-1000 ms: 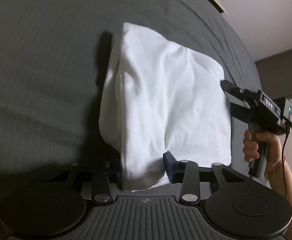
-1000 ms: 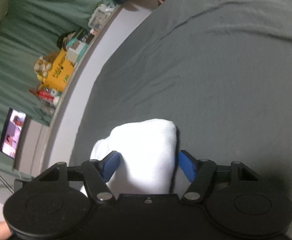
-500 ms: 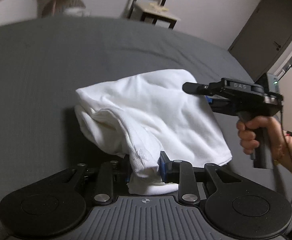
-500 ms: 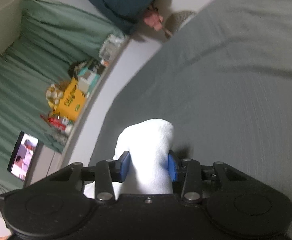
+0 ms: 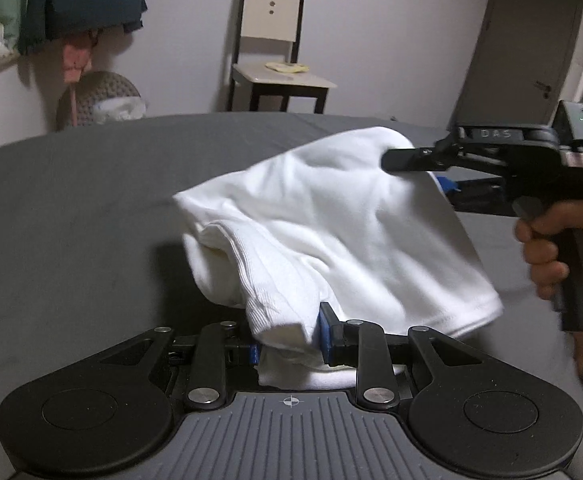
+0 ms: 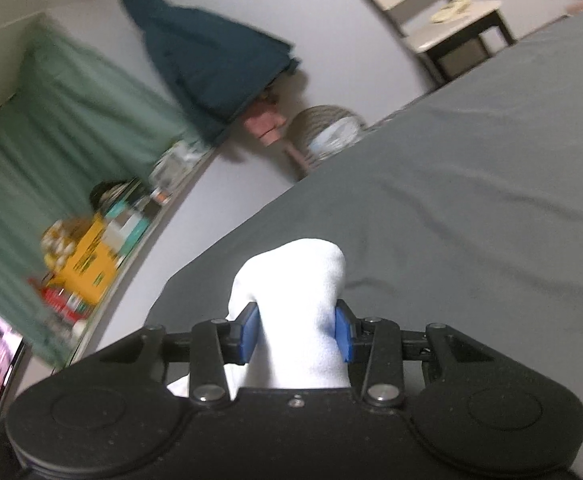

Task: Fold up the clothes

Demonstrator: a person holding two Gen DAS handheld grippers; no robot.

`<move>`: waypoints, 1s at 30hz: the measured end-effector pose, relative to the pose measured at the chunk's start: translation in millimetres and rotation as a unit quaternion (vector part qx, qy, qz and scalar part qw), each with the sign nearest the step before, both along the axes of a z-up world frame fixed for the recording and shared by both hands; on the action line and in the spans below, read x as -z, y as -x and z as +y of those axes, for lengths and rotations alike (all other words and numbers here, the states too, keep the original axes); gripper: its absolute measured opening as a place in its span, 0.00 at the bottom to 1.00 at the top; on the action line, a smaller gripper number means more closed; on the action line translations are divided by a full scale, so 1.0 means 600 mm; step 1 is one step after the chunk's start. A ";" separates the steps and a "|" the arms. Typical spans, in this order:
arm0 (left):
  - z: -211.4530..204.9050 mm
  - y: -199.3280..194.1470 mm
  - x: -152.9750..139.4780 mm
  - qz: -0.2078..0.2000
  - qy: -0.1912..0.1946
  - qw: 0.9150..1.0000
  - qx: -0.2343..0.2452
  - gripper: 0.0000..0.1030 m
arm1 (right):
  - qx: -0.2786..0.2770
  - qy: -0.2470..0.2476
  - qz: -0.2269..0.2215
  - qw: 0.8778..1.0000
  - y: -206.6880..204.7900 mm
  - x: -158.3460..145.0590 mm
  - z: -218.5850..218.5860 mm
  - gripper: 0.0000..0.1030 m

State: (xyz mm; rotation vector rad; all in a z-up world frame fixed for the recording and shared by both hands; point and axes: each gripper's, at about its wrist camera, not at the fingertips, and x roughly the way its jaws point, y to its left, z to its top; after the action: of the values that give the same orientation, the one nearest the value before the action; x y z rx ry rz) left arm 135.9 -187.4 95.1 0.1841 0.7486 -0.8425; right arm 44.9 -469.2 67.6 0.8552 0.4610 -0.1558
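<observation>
A folded white garment hangs lifted above the grey bed, stretched between both grippers. My left gripper is shut on its near corner, the blue pads pressing a thick bunch of ribbed cloth. At the right of the left wrist view a hand holds my right gripper, clamped on the garment's far corner. In the right wrist view that gripper squeezes a rounded white fold of the garment between its blue pads, over the bed. The garment's underside is hidden.
Beyond the bed stand a chair against the wall, a round woven basket and a grey door. Dark clothing hangs on the wall. A shelf with boxes and a green curtain run along the left.
Both grippers closed tighter on the white garment and lifted it off the bed. The left gripper rolled and tilted up, so the room's far wall and chair came into view.
</observation>
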 end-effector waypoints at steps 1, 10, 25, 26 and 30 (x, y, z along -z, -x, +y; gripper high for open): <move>-0.018 -0.005 0.004 -0.005 -0.006 1.000 0.004 0.27 | 0.005 0.000 0.004 1.000 -0.004 0.006 -0.010 0.37; -0.038 -0.035 0.068 0.054 -0.016 0.998 -0.024 0.43 | 0.028 0.008 0.076 0.997 -0.030 0.072 -0.040 0.43; 0.032 0.039 0.105 -0.004 -0.074 0.997 0.000 0.88 | 0.087 0.242 0.052 0.965 0.071 0.040 0.148 0.73; 0.035 0.048 0.106 -0.010 -0.076 0.997 0.006 0.88 | 0.087 0.253 0.046 0.962 0.076 0.041 0.169 0.77; 0.045 0.076 0.104 -0.012 -0.077 0.997 0.016 0.88 | 0.089 0.264 0.054 0.959 0.095 0.051 0.249 0.83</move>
State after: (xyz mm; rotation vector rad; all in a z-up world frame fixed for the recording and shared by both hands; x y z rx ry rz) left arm 90.2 -160.5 32.8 0.3443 0.7896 -0.8115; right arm -12.0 -319.8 36.7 0.3606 0.4147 -0.4724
